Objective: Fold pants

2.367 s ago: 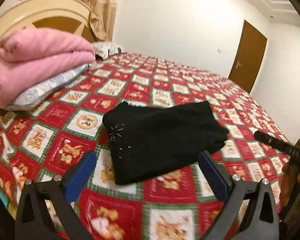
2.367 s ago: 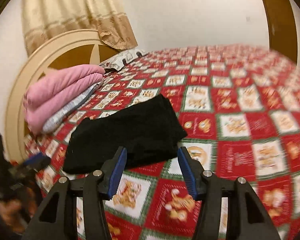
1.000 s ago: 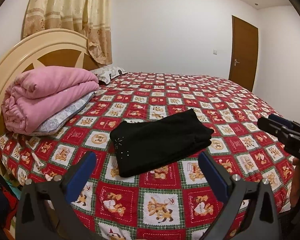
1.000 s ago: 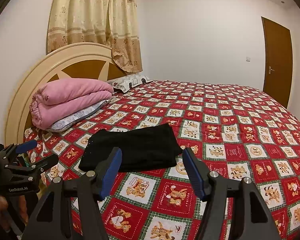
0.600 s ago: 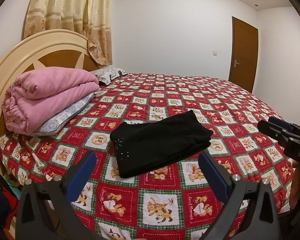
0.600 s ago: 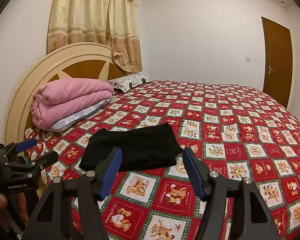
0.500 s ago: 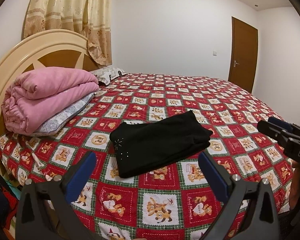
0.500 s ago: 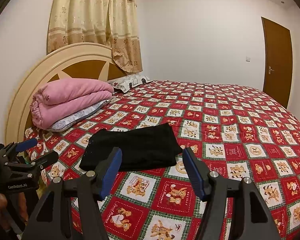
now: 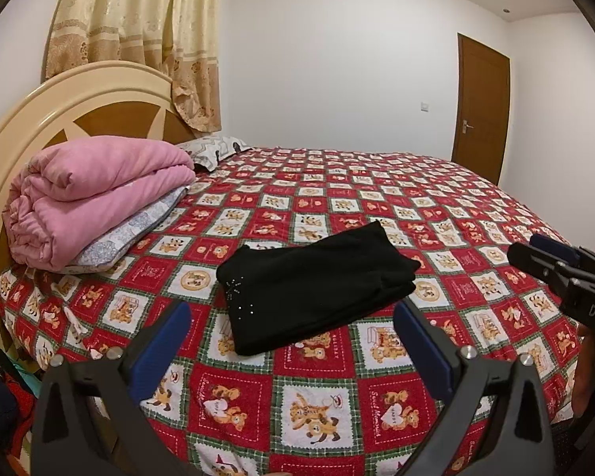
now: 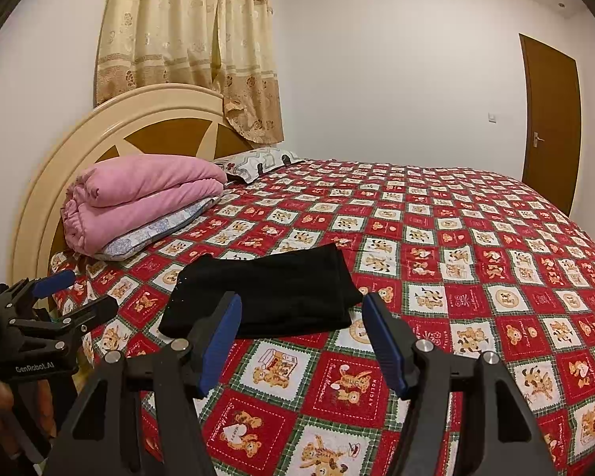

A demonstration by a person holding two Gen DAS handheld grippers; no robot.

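Black pants lie folded into a compact rectangle near the front of the bed, small sparkly studs on the corner nearest me. My left gripper hangs open above the bed's near edge, short of the pants, nothing between its blue pads. My right gripper is also open and empty, held back from the pants' near edge. Each gripper shows in the other's view: the right one at the right edge, the left one at the far left.
The bed has a red checked bear-print cover. A folded pink blanket rests on a pillow by the cream headboard. A brown door stands at the back right. Clothes lie on the floor at lower left.
Since the earliest frames both grippers have pulled back and risen from the pants, so more of the bed shows. Over the last second nothing has moved.
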